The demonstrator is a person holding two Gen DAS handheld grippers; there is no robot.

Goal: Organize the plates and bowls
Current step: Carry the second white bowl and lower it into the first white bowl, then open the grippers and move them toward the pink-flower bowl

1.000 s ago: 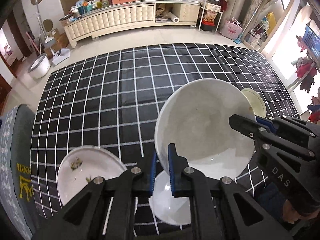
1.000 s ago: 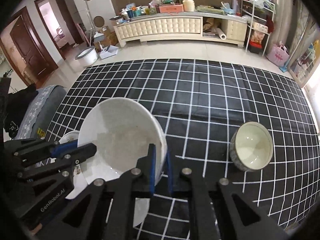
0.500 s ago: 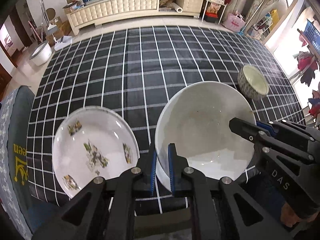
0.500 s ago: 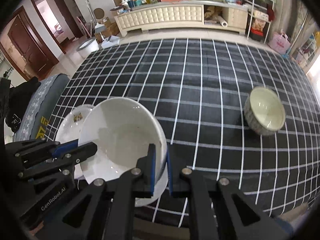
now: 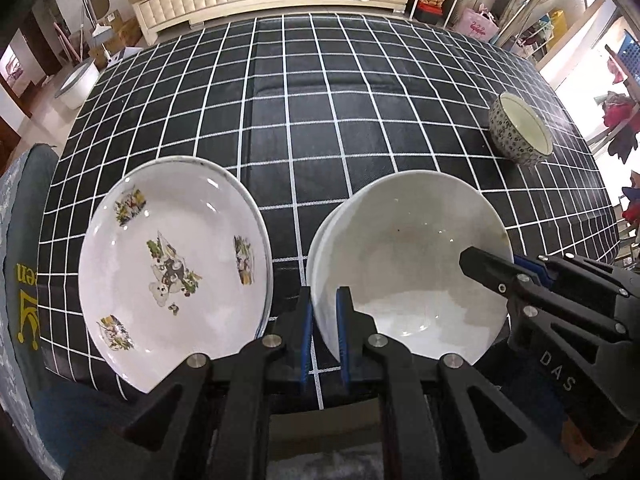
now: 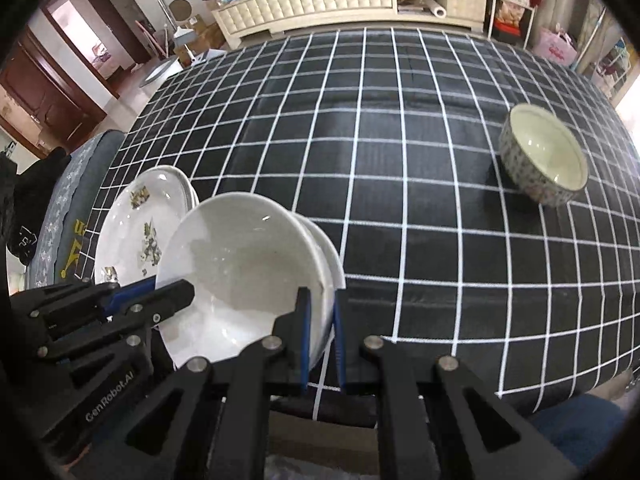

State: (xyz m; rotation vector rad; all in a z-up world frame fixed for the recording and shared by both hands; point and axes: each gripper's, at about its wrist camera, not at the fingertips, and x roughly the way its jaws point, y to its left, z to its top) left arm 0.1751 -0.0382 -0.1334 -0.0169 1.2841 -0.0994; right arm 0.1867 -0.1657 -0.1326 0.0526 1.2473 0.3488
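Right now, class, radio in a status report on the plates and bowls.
Both hand-held grippers, left and right, clamped on white bowl rim. Decorated plate beside it, left. Patterned bowl apart, far right. Nothing in the way.

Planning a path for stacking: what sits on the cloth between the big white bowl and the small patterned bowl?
Nothing: between the white bowl and the patterned bowl only bare checked tablecloth shows, clearest in the right wrist view.
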